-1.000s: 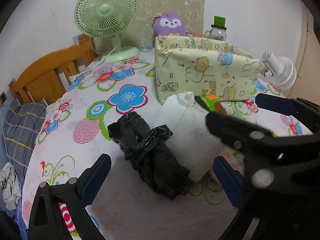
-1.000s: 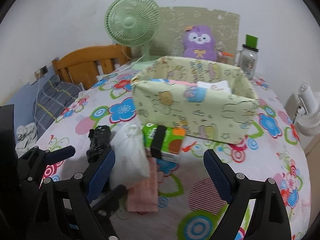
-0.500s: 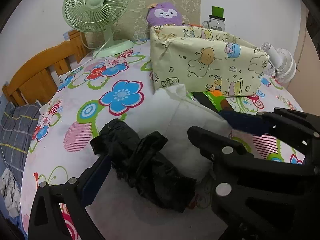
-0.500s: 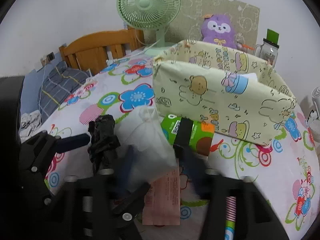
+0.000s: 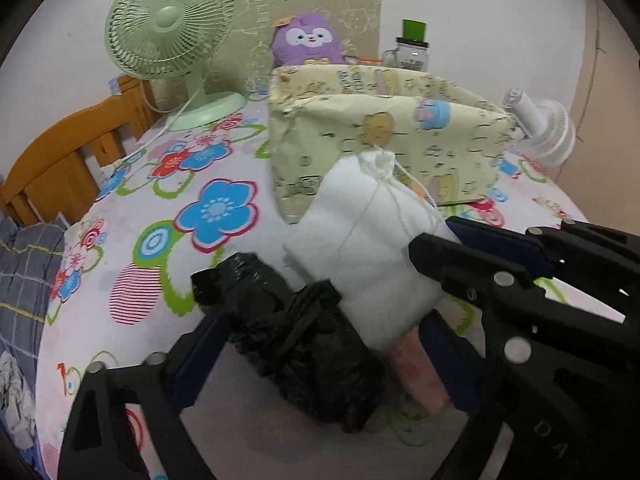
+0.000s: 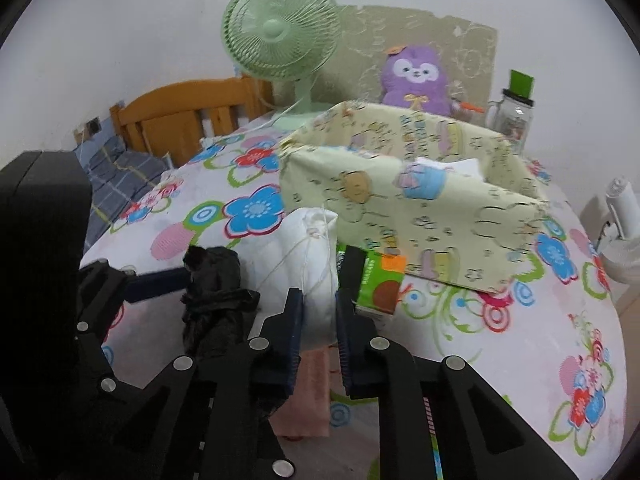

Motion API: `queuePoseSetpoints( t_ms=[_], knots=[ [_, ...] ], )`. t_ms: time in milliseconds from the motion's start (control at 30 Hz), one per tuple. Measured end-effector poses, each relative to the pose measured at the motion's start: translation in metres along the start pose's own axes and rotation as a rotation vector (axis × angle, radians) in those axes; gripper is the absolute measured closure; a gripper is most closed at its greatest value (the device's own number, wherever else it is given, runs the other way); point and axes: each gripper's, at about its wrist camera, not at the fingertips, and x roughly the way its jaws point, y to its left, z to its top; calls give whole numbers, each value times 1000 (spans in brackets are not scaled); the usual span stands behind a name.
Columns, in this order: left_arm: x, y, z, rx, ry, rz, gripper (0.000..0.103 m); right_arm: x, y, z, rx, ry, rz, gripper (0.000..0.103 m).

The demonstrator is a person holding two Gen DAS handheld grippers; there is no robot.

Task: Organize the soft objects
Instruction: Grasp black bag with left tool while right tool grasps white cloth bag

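A white drawstring pouch is pinched at its near end by my right gripper, which is shut on it; the pouch also shows in the right wrist view. A crumpled black plastic bag lies on the table between the open jaws of my left gripper, which straddles it without squeezing. It also shows in the right wrist view. A pink cloth lies under the pouch. A yellow cartoon-print fabric bin stands just behind, with something white inside.
A green tissue pack lies against the bin's front. A green desk fan, a purple plush and a glass jar stand at the back. A white handheld fan is at the right; a wooden headboard at the left.
My right gripper moved in and closed on the white pouch, which now stands raised and tilted. My left gripper advanced until its jaws straddle the black bag.
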Motion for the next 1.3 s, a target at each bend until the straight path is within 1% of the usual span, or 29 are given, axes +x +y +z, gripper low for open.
queuePoseSetpoints(
  t_ms=[67, 133, 200, 267, 333, 400, 467, 567, 633, 833, 1300],
  knots=[
    [0, -6, -1, 15, 7, -10, 16, -5, -6, -3, 22, -10, -17, 85],
    [0, -11, -4, 36, 14, 3, 18, -7, -12, -5, 37, -10, -28, 85],
    [-1, -13, -6, 36, 19, 6, 20, -12, -21, -6, 61, -20, -48, 85],
    [-1, -9, -7, 12, 19, 19, 31, -15, -29, -8, 89, -26, -69, 85],
    [0, -4, -6, -13, 28, 10, 38, -17, -36, -10, 108, -24, -82, 85],
    [1, 2, -6, -44, 37, -15, 41, -17, -42, -12, 120, -11, -97, 85],
    [0, 2, -7, -43, 29, -15, 51, -16, -42, -15, 121, -4, -105, 85],
    [0, 0, -7, -44, 26, 4, 60, -15, -39, -16, 113, -1, -110, 85],
    [-2, -3, -6, -37, 28, 0, 64, -16, -36, -16, 104, -3, -120, 85],
    [-14, -10, 0, -26, 1, 4, 68, -22, -38, -15, 119, -9, -118, 85],
    [-50, -51, 22, 34, -70, -5, 68, -65, -52, -6, 141, -73, -137, 86]
  ],
)
